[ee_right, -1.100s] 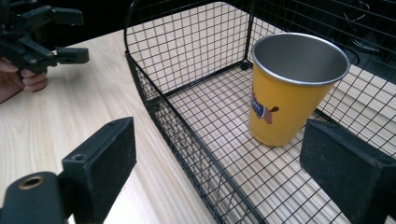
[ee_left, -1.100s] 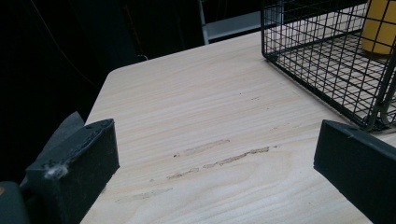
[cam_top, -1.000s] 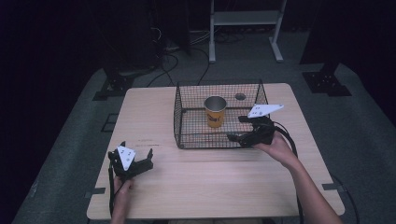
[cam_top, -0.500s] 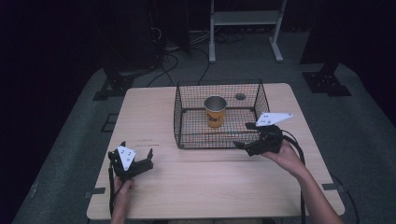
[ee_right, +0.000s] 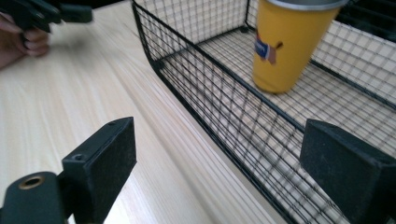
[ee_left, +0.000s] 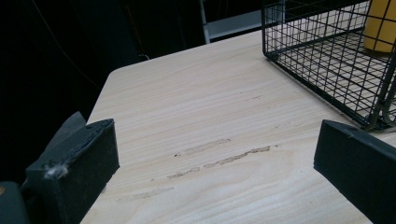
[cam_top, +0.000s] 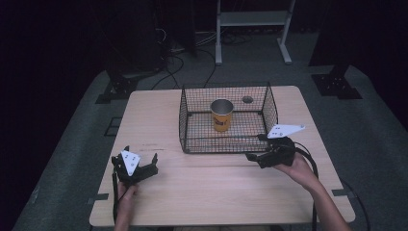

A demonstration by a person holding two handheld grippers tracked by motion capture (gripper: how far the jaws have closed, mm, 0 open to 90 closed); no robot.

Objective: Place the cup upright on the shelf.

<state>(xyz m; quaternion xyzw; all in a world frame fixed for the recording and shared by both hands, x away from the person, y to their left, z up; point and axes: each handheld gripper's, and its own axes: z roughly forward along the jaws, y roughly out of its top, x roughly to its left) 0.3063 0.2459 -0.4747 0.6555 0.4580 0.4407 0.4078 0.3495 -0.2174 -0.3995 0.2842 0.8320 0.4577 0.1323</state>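
Observation:
A yellow cup [cam_top: 222, 115] with a silvery rim stands upright inside a black wire basket [cam_top: 226, 149] at the table's middle back. My right gripper [cam_top: 254, 147] is open and empty. It sits low, just outside the basket's front right corner, aimed at the wire wall. In the right gripper view the cup [ee_right: 287, 46] stands beyond that wall [ee_right: 210, 88], ahead of my open right gripper [ee_right: 219, 154]. My left gripper [cam_top: 140, 155] rests open and empty near the front left of the table. The left gripper view has the basket [ee_left: 327, 60] and cup [ee_left: 380, 28] at upper right.
The light wooden table [cam_top: 216, 192] has bare room in front of the basket and to its left. A small dark round spot [cam_top: 247, 99] lies on the table behind the basket. Stands, cables and a white frame [cam_top: 250, 19] occupy the dark floor beyond.
My right gripper has drawn back and lower, from the basket's right front rim to the table in front of its corner. The left gripper has not moved.

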